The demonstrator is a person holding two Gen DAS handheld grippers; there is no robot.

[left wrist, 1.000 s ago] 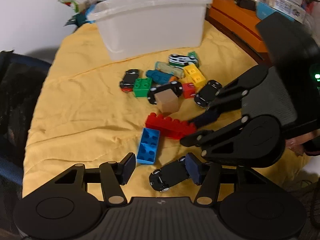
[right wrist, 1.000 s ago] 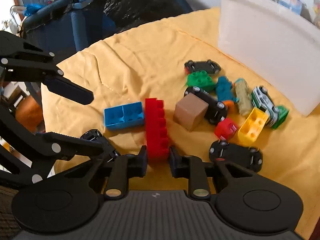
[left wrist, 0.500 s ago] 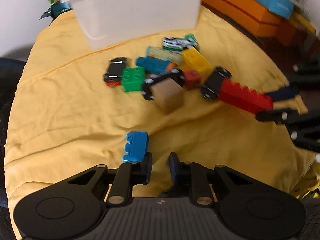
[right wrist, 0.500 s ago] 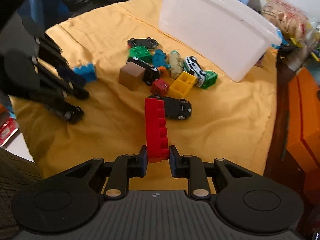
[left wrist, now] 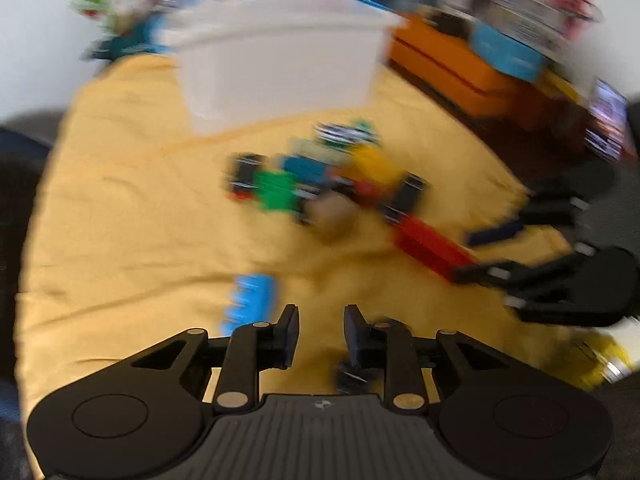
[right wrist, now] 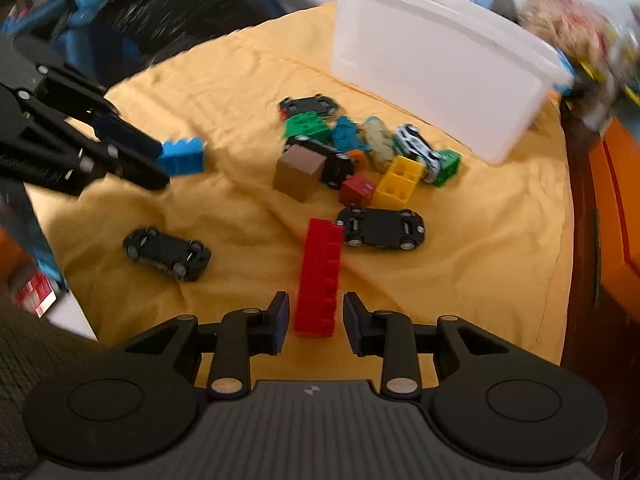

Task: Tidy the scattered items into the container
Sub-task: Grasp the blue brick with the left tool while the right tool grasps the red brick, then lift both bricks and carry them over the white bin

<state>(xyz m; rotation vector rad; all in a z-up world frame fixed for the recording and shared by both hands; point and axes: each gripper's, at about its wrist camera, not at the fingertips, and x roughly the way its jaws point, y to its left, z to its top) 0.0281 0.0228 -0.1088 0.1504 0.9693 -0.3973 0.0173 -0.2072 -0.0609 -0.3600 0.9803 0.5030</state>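
Note:
The white container (right wrist: 436,56) stands at the back of the yellow cloth (right wrist: 224,92); it also shows in the blurred left wrist view (left wrist: 280,56). A long red brick (right wrist: 320,276) lies between the fingers of my right gripper (right wrist: 312,322), which is open with gaps on both sides. My left gripper (left wrist: 320,332) is open and empty; a blue brick (left wrist: 252,300) lies just ahead of its left finger and also shows in the right wrist view (right wrist: 182,156). A pile of toys, with a brown cube (right wrist: 300,172), a green brick (right wrist: 306,126) and a yellow brick (right wrist: 398,182), lies near the container.
Two black toy cars (right wrist: 380,226) (right wrist: 168,252) lie on the cloth near the red brick. An orange box (left wrist: 460,68) and clutter stand right of the container. A dark blue chair (right wrist: 132,40) is beyond the cloth's left edge.
My right gripper has opened and let go of the red brick, which now lies on the cloth. My left gripper has opened a little and shifted right of the blue brick.

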